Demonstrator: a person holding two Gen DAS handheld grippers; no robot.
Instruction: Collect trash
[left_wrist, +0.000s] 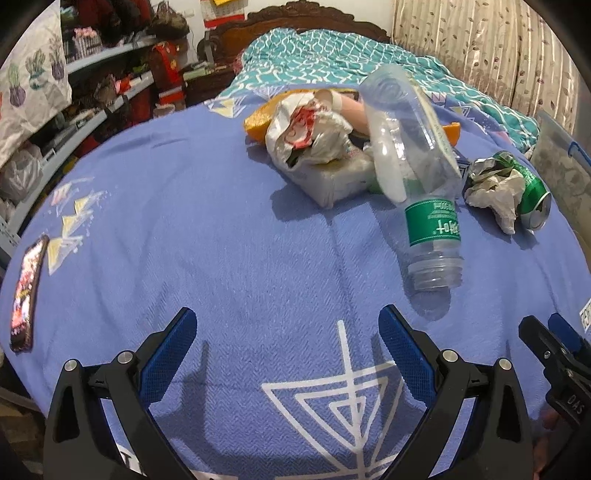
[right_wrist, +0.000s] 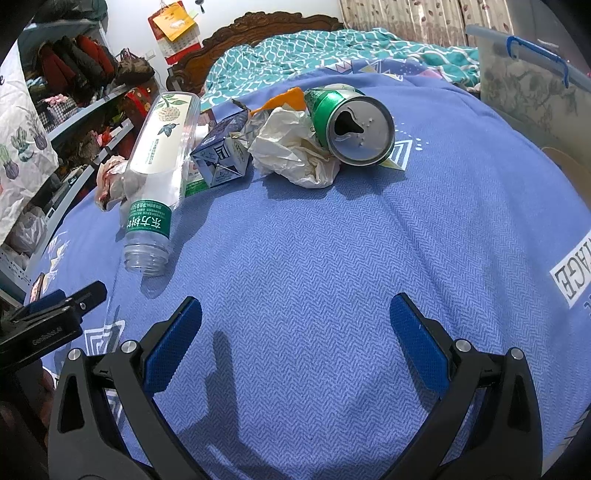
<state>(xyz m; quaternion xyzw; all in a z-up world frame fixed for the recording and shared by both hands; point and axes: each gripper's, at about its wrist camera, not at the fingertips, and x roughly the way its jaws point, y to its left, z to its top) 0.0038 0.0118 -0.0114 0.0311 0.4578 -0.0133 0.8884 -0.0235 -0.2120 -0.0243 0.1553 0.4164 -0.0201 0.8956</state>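
Trash lies on a blue bedspread (left_wrist: 221, 229). A clear plastic bottle (left_wrist: 413, 162) with a green label lies uncapped, mouth toward me; it also shows in the right wrist view (right_wrist: 159, 170). A green can (right_wrist: 351, 125) lies on its side beside crumpled white paper (right_wrist: 291, 151) and a small blue carton (right_wrist: 221, 151). A crumpled plastic bag (left_wrist: 310, 136) rests on a pale pack. My left gripper (left_wrist: 288, 347) is open and empty, short of the bottle. My right gripper (right_wrist: 295, 332) is open and empty, short of the can.
A phone (left_wrist: 24, 295) lies at the bed's left edge. Cluttered shelves (left_wrist: 92, 92) stand to the left. A teal quilt (left_wrist: 332, 55) and carved headboard are at the back. A clear storage bin (right_wrist: 532, 81) stands at the right, with curtains behind.
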